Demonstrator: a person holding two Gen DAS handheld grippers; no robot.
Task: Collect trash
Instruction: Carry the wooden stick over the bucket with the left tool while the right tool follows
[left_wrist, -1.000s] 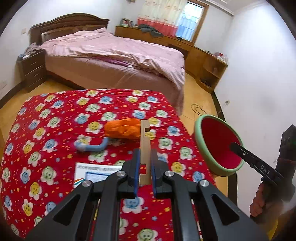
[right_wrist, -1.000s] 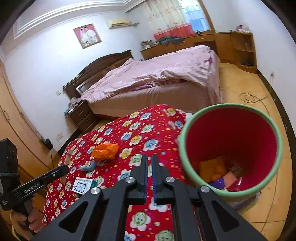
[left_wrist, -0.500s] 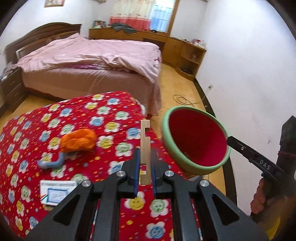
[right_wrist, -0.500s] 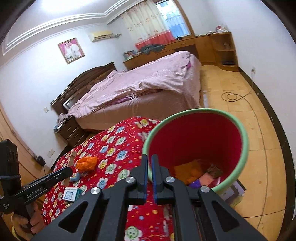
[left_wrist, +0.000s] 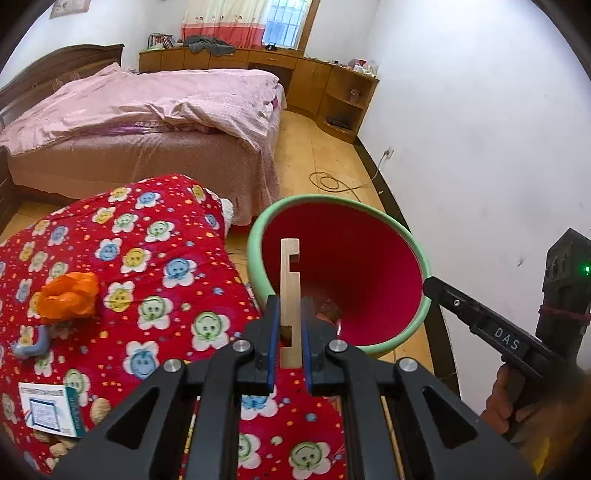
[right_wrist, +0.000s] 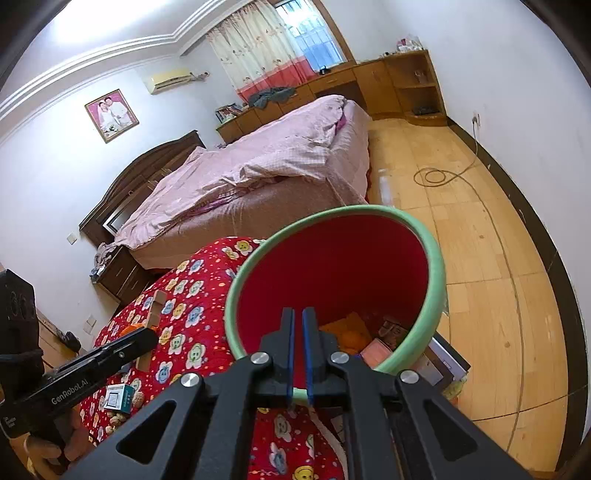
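Note:
My left gripper (left_wrist: 290, 306) is shut on a notched wooden strip (left_wrist: 289, 280) that stands upright between its pads, its top end in front of the mouth of the red bin with a green rim (left_wrist: 391, 221). In the right wrist view my right gripper (right_wrist: 298, 317) is shut and holds nothing, pointing into the same bin (right_wrist: 436, 266), where several scraps (right_wrist: 354, 332) lie at the bottom. On the red flowered cloth (left_wrist: 155, 258) lie an orange crumpled bag (left_wrist: 68, 295), a grey curved piece (left_wrist: 31, 345) and a small white box (left_wrist: 50, 408).
A bed with a pink cover (left_wrist: 147, 110) stands behind the table. Wooden cabinets (left_wrist: 332, 92) line the far wall. A cable (right_wrist: 436, 175) coils on the wood floor beside the white wall (left_wrist: 480, 147). Papers (right_wrist: 447, 363) lie under the bin. A hand (left_wrist: 502, 402) holds the right gripper.
Both grippers have swung right, from over the cloth toward the bin. The bin's mouth is now behind the wooden strip and fills the right view. Both jaws stayed as they were.

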